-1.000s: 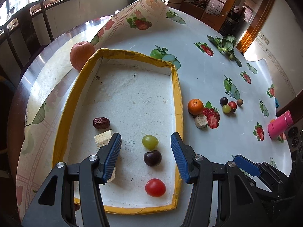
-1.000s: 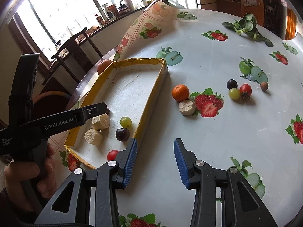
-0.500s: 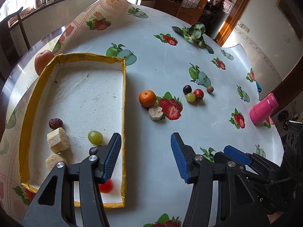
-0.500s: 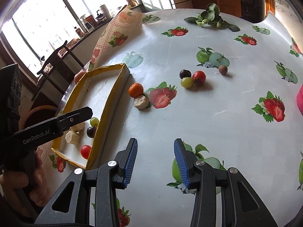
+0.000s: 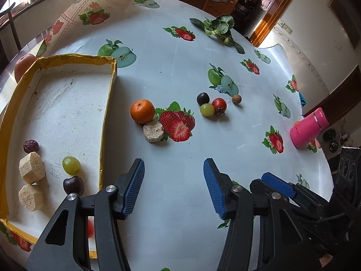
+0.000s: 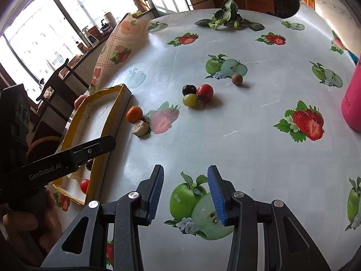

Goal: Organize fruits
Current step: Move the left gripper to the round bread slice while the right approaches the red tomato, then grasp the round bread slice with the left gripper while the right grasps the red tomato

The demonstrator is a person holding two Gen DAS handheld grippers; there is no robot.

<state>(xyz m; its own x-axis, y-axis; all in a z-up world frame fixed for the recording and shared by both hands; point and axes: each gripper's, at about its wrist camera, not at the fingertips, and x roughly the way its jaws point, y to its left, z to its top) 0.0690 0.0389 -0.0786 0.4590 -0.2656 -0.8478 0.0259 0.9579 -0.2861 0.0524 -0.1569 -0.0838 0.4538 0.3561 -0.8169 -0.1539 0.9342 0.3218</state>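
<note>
Left gripper — jaws apart, empty, near tray, orange beyond

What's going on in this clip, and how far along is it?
A person with a handheld gripper in each hand is sorting fruit into a yellow-rimmed tray. Both the left gripper and the right gripper are open and hold nothing, hovering over the tablecloth. The tray already holds a green grape, a dark plum, a red date and two pale chunks. An orange, a cherry tomato and other small fruits sit out on the table.
</note>
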